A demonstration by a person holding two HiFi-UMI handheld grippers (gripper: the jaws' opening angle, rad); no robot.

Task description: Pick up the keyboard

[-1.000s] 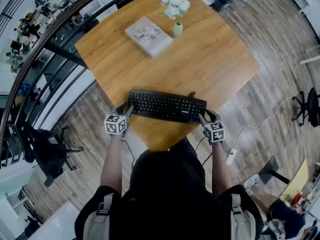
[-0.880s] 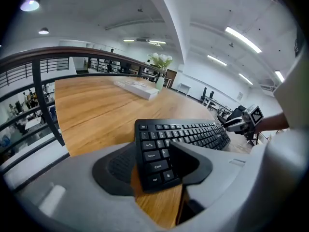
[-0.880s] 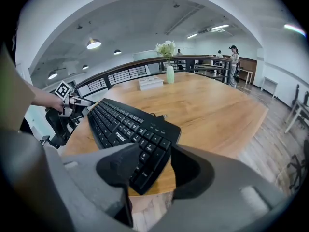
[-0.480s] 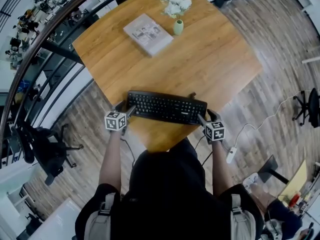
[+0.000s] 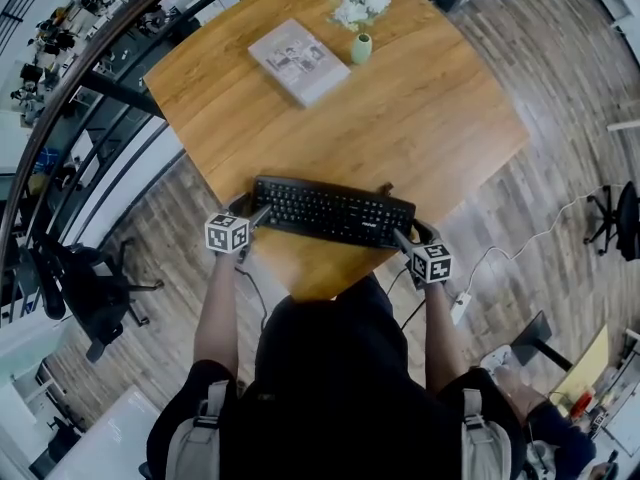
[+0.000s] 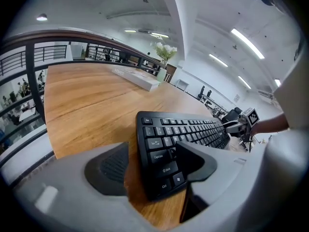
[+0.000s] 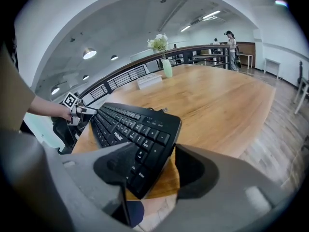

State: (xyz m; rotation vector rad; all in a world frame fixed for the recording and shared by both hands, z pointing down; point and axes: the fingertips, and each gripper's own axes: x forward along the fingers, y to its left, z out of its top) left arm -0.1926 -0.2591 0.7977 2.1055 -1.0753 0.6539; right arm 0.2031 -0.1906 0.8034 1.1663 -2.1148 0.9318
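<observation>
Straddled keyboard [image 5: 333,212] ends with left claw [image 5: 252,216] and right claw [image 5: 403,236], both just opened wide, clamping nothing. Found keyboard flat at near desk [image 5: 420,118] edge; grip and lift undone.

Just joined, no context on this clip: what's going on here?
A person holds a tool in each hand: the left tool at one end, the right tool at the other end of a black keyboard lying near the front edge of the wooden table. Both tools' jaws have just been opening and stand apart, a keyboard end between each pair, not clamped. Nothing is gripped right now.
</observation>
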